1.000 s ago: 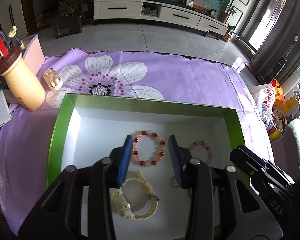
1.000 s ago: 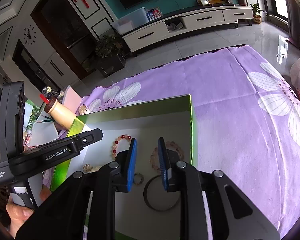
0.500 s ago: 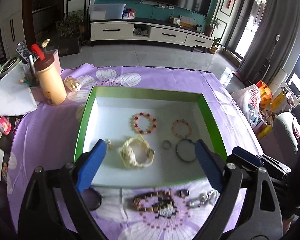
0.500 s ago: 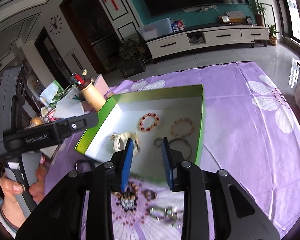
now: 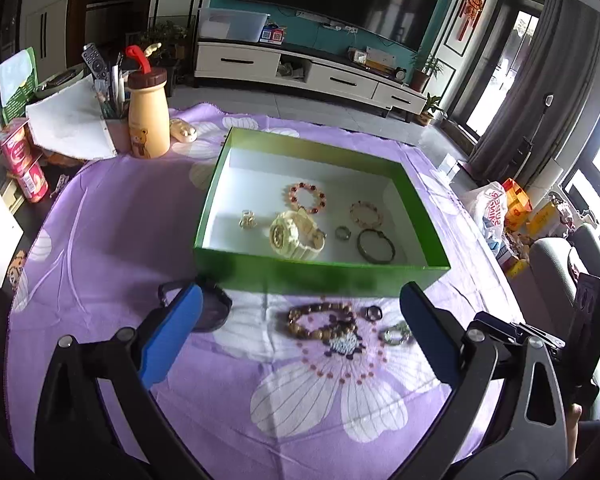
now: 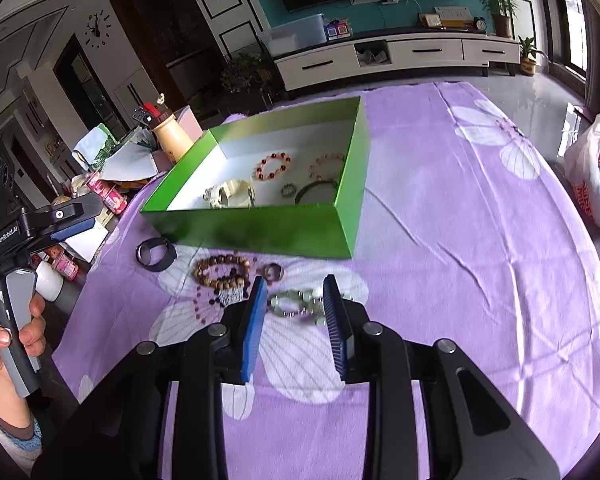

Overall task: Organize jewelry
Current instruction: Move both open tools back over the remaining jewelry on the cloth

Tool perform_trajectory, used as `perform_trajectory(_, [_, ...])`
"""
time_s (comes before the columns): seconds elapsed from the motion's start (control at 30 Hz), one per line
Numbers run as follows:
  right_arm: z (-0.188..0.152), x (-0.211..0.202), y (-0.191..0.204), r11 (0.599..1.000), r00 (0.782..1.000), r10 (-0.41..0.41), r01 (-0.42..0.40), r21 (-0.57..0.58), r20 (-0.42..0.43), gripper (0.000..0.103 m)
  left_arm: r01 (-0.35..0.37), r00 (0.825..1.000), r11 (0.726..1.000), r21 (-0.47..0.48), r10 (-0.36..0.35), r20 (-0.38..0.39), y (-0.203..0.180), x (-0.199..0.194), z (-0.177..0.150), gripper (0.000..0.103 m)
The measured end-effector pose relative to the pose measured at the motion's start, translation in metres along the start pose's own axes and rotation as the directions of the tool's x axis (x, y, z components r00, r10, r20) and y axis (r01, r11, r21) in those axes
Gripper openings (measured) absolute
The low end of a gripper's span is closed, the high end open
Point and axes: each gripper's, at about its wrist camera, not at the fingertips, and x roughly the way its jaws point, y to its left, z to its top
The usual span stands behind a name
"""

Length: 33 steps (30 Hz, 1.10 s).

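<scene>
Right wrist view puts the pale green bracelet just beyond our right gripper, lying crosswise to its parted, empty jaws, so this hand is nearer. Our left gripper, jaws just spread wide and empty, faces the wooden bead bracelet. Four pieces lie on the cloth, six in the green box.

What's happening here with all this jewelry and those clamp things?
A person holds a two-finger gripper in each hand, sorting jewelry into a green box. A cream watch and several bracelets already lie inside. The left gripper is wide open and empty; the right gripper hangs open over a silver bracelet on the purple cloth.
</scene>
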Motion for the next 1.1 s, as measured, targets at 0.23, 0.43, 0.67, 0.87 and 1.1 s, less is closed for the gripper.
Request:
perform_trajectory(0.23, [-0.012,-0.004,0.004,1.000,1.000,0.010,-0.010,0.015,0.002,0.030,0.035,0.998,0.999,0.035,-0.033,-0.045,0.007,-0.002,-0.014,0.100])
perform_trajectory(0.43, [-0.014,0.002,0.004,1.000,1.000,-0.001,0.001,0.019,-0.007,0.030,0.039,0.994,0.999,-0.020,-0.041,-0.097,0.017,0.005,-0.020,0.100])
perform_trajectory(0.67, [-0.019,0.015,-0.004,0.999,0.999,-0.015,0.016,0.039,-0.034,0.030,0.023,0.992,1.000,-0.012,-0.024,-0.128,0.009,0.030,-0.038,0.100])
perform_trajectory(0.87, [-0.026,0.030,-0.014,0.997,0.997,-0.020,0.024,0.070,-0.068,0.030,-0.025,0.988,0.998,0.054,0.033,-0.153,-0.007,0.055,-0.047,0.098])
perform_trajectory(1.1, [-0.030,0.048,-0.022,0.995,0.995,-0.002,0.012,0.103,-0.099,0.030,-0.033,0.983,0.997,0.072,0.045,-0.180,-0.012,0.082,-0.047,0.086])
